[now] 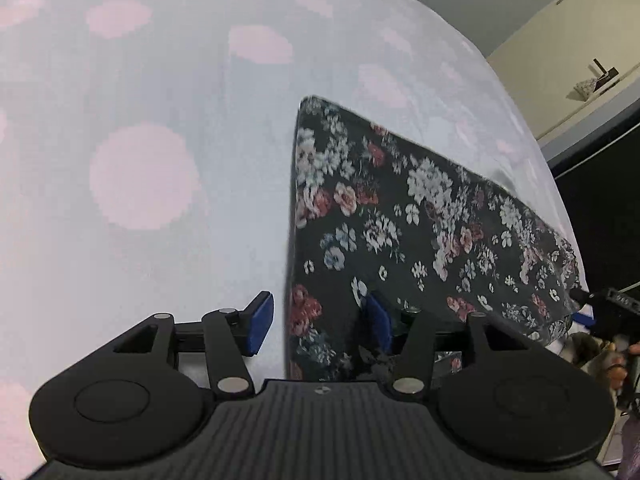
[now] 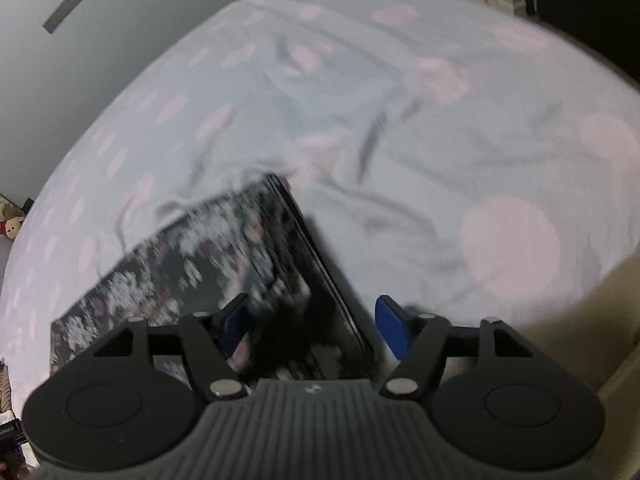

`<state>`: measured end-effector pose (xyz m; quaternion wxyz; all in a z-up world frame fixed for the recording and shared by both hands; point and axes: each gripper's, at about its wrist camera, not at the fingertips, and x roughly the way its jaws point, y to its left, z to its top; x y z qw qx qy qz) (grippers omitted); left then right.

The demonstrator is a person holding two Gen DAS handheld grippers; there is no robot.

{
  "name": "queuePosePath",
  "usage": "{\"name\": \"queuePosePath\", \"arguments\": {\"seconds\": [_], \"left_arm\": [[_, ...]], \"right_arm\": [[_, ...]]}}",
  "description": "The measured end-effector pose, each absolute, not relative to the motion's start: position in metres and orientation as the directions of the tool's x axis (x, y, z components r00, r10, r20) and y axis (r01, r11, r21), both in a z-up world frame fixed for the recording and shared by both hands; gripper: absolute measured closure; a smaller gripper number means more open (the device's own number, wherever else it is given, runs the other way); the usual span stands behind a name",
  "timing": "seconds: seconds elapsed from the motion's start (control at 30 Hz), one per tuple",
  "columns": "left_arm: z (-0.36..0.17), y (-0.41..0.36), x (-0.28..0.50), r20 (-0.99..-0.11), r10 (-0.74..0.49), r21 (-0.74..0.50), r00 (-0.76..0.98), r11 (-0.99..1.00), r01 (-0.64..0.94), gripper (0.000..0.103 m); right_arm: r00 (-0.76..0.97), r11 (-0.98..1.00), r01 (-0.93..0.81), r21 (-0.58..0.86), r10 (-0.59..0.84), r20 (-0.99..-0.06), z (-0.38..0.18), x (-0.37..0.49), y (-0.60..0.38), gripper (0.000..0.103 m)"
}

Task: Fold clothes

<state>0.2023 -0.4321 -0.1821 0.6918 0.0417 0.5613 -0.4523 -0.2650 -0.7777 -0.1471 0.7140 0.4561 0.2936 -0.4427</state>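
Note:
A dark floral garment point(image 1: 400, 232) lies folded flat on a pale bed sheet with pink dots point(image 1: 140, 120). My left gripper point(image 1: 320, 324) is open over the garment's near left edge: its left finger is above the sheet, its right finger above the cloth. In the right wrist view the same garment point(image 2: 208, 248) appears blurred, its right edge running between the fingers. My right gripper point(image 2: 312, 328) is open and straddles that edge. Neither gripper holds the cloth.
The sheet point(image 2: 440, 140) is wrinkled beyond the garment. A cream cabinet point(image 1: 560, 52) stands at the far right. A stuffed toy point(image 2: 12, 220) sits at the bed's left edge. The other gripper point(image 1: 612, 304) shows at the garment's right end.

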Motion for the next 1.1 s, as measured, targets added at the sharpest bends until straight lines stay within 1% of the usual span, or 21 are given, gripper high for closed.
{"name": "queuePosePath", "arguments": {"seconds": [0.1,0.2,0.23,0.27,0.3,0.33,0.37,0.4,0.43,0.47,0.53,0.63,0.87,1.0,1.1], "left_arm": [[-0.187,-0.433,0.201,-0.812,-0.582,-0.459,-0.043,0.591,0.663,0.054],[-0.192,-0.435,0.201,-0.807,-0.589,-0.466,-0.042,0.592,0.657,0.054],[-0.193,-0.437,0.198,-0.808,-0.588,-0.46,-0.036,0.591,0.663,0.054],[-0.193,-0.439,0.195,-0.809,-0.587,-0.45,-0.03,0.585,0.674,0.054],[-0.194,-0.442,0.192,-0.81,-0.587,-0.44,-0.023,0.58,0.685,0.056],[-0.194,-0.445,0.188,-0.812,-0.584,-0.426,-0.013,0.576,0.698,0.062],[-0.193,-0.446,0.187,-0.813,-0.582,-0.416,0.001,0.582,0.698,0.066],[-0.193,-0.446,0.186,-0.815,-0.579,-0.406,0.014,0.589,0.699,0.075],[-0.19,-0.447,0.186,-0.815,-0.578,-0.401,0.019,0.588,0.702,0.082],[-0.188,-0.447,0.186,-0.816,-0.578,-0.396,0.024,0.588,0.705,0.085],[-0.182,-0.449,0.186,-0.817,-0.576,-0.385,0.034,0.588,0.711,0.094],[-0.165,-0.451,0.182,-0.812,-0.579,-0.342,0.069,0.568,0.749,0.099],[-0.118,-0.439,0.188,-0.792,-0.6,-0.309,0.109,0.549,0.777,0.1],[-0.093,-0.403,0.196,-0.788,-0.599,-0.274,0.143,0.549,0.79,0.1],[-0.079,-0.361,0.208,-0.794,-0.583,-0.253,0.171,0.573,0.779,0.1]], "right_arm": [[0.447,0.144,0.894,0.424,-0.338,-0.828,-0.164,-0.268,-0.776,0.032],[0.447,0.152,0.894,0.421,-0.344,-0.826,-0.172,-0.266,-0.775,0.033],[0.444,0.156,0.896,0.416,-0.346,-0.826,-0.173,-0.265,-0.774,0.034],[0.443,0.161,0.897,0.412,-0.349,-0.826,-0.172,-0.264,-0.774,0.038],[0.442,0.166,0.897,0.409,-0.352,-0.825,-0.172,-0.262,-0.773,0.04],[0.441,0.169,0.897,0.408,-0.356,-0.824,-0.173,-0.262,-0.772,0.045],[0.444,0.171,0.896,0.41,-0.358,-0.821,-0.172,-0.261,-0.771,0.054],[0.454,0.172,0.891,0.42,-0.357,-0.816,-0.171,-0.261,-0.77,0.06],[0.466,0.17,0.884,0.435,-0.358,-0.809,-0.17,-0.262,-0.769,0.069],[0.469,0.166,0.883,0.439,-0.359,-0.807,-0.168,-0.261,-0.768,0.074],[0.456,0.176,0.89,0.421,-0.367,-0.811,-0.163,-0.257,-0.767,0.078],[0.43,0.173,0.903,0.393,-0.384,-0.817,-0.151,-0.252,-0.764,0.081],[0.434,0.188,0.901,0.392,-0.397,-0.808,-0.108,-0.243,-0.748,0.083],[0.463,0.224,0.886,0.406,-0.377,-0.803,-0.092,-0.224,-0.724,0.083],[0.499,0.241,0.865,0.439,-0.341,-0.797,-0.092,-0.205,-0.698,0.083]]}}
